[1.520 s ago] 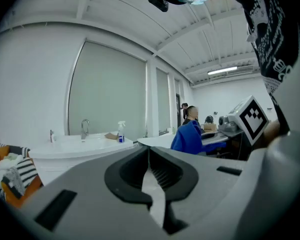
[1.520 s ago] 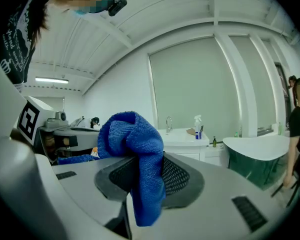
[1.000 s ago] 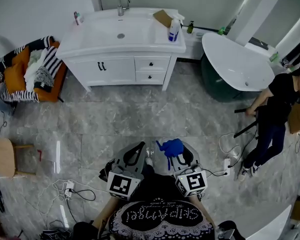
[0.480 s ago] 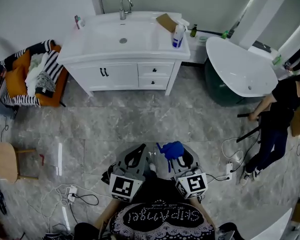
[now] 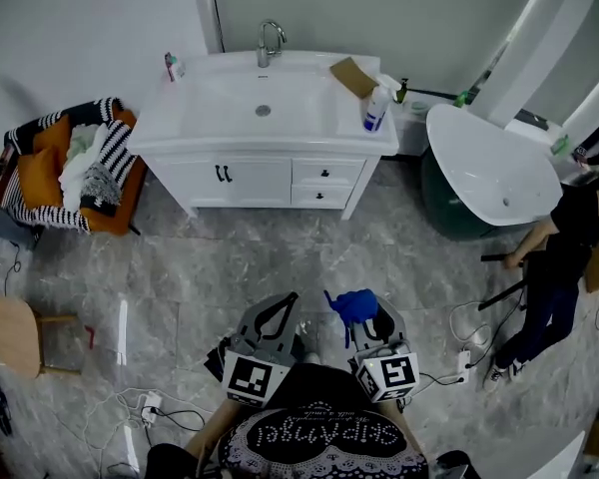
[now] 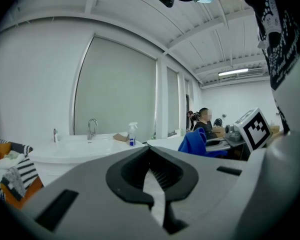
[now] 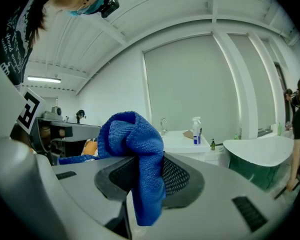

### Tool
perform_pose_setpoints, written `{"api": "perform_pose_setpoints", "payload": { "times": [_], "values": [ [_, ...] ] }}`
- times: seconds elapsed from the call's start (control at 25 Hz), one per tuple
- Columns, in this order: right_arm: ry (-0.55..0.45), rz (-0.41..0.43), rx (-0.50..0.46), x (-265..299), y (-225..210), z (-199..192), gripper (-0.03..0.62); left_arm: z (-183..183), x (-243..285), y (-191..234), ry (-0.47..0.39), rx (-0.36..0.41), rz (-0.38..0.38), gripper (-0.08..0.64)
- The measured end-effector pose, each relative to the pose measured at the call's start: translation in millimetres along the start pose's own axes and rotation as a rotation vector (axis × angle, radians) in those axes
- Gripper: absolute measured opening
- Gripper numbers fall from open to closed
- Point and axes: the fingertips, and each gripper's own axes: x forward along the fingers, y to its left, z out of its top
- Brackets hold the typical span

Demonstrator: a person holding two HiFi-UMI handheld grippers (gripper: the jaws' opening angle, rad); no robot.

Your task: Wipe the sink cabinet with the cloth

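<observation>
Cloth (image 7: 135, 144) sits pinched in your right gripper (image 5: 357, 312); its jaws are closed tight on it, just in front of you. Your left gripper (image 5: 288, 299) has its jaws closed on nothing. The cabinet (image 5: 270, 180) stands well apart, across the floor (image 5: 280, 252). Walk up close first. Then press a wide, flat bit of cloth on it and wipe in long rows.

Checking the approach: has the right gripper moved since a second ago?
Yes. The right gripper, shut on the cloth, is nearer the sink cabinet in the head view.
</observation>
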Motion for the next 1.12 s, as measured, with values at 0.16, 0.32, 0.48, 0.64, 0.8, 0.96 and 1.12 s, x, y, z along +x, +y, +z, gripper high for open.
{"api": "perform_pose_setpoints", "payload": {
  "times": [0.16,0.32,0.48,0.64,0.8,0.96,1.12],
  "values": [
    [0.003,-0.035,0.019,19.2,1.4,1.0,0.115,0.1,2.4,19.2,-0.001,0.008,-0.023,0.003],
    [-0.005,-0.06,0.031,32.2,6.7,1.3,0.115,-3.1,4.4,38.0,-0.001,0.027,-0.048,0.002],
    [-0.013,-0.085,0.034,43.1,8.5,2.9,0.115,-5.5,10.5,55.7,-0.001,0.015,-0.053,0.002],
    [0.004,-0.1,0.019,45.7,8.3,0.3,0.115,-3.0,14.8,62.0,-0.043,-0.015,-0.063,0.002],
    [0.01,-0.104,0.016,53.3,10.9,3.0,0.115,-8.1,16.4,67.5,0.004,-0.021,-0.09,0.002],
    [-0.001,-0.093,0.005,60.0,13.6,6.4,0.115,-8.7,19.4,73.8,-0.006,-0.027,-0.084,0.003],
    [0.022,-0.073,0.003,66.9,14.5,3.0,0.115,-9.8,22.0,80.7,-0.014,-0.041,-0.062,0.003]
  ]
}}
